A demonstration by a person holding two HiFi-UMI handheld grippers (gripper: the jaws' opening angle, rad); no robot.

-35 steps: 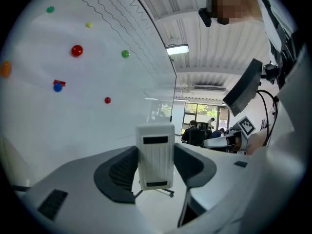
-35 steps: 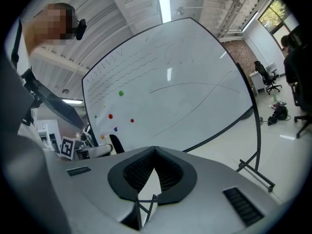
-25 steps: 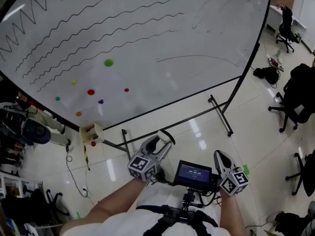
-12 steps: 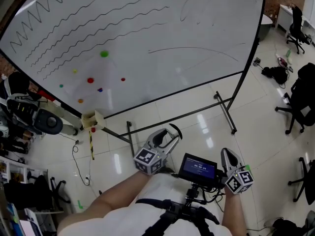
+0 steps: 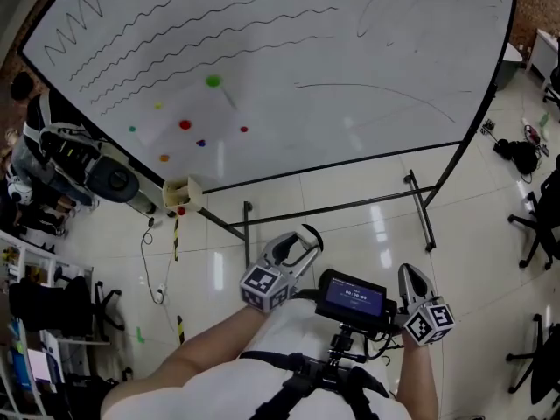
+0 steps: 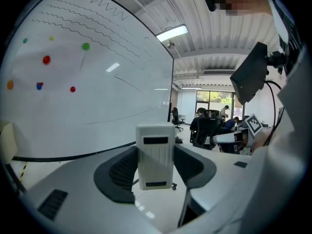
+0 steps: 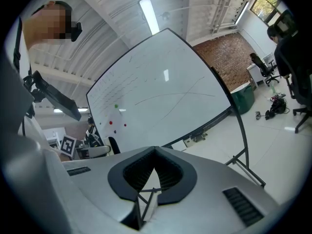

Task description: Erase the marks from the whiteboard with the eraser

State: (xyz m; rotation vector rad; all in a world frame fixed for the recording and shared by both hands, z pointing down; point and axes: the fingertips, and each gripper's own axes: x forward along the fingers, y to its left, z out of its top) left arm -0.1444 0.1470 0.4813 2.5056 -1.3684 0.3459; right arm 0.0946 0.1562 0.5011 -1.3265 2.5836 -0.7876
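Observation:
The whiteboard stands on the floor ahead of me, with rows of wavy black lines at its upper left and thin curved strokes to the right. Coloured magnets, among them a green one and a red one, dot its lower left. My left gripper is held low near my body, well short of the board, shut on a white eraser. My right gripper is beside it, shut with nothing between its jaws. The right gripper view shows the board farther off.
The board's black stand legs spread over the tiled floor. A small cardboard box hangs at the board's lower left corner. A monitor sits on my chest rig. Office chairs stand at the right; shelves and clutter fill the left.
The head view has swung, so the board now sits more to the right and higher. Both grippers stay low by my body, and the left one still holds the eraser.

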